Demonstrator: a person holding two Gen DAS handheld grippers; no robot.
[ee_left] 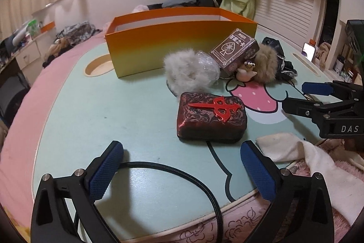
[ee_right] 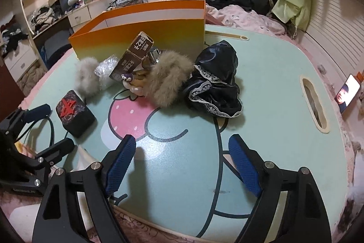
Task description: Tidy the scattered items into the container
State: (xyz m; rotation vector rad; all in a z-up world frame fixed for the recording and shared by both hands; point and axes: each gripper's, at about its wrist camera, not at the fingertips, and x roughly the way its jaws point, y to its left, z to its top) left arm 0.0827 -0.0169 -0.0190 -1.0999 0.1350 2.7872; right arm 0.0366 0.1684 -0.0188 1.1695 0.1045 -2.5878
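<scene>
An open orange box [ee_left: 159,42] [ee_right: 173,24] stands at the back of a mint lap table [ee_left: 113,111] [ee_right: 273,92]. In front of it lie a grey fur scrunchie [ee_left: 184,71] [ee_right: 87,78], a brown card box [ee_left: 234,49] [ee_right: 133,55], a tan fur scrunchie [ee_left: 266,62] [ee_right: 169,81], a black lace cloth [ee_left: 284,58] [ee_right: 216,83] and a small figurine [ee_left: 244,72]. A dark block with a red emblem [ee_left: 211,118] [ee_right: 74,112] lies nearest. My left gripper [ee_left: 182,165] is open just short of that block. My right gripper [ee_right: 182,157] is open over bare table.
A black braided cable [ee_left: 177,174] loops across the table's near edge. A white cloth [ee_left: 295,152] lies at the front right. The table has a round cup recess [ee_left: 97,65] and a long slot [ee_right: 314,104]. A lit phone [ee_right: 347,92] stands right. Bedding and clothes surround it.
</scene>
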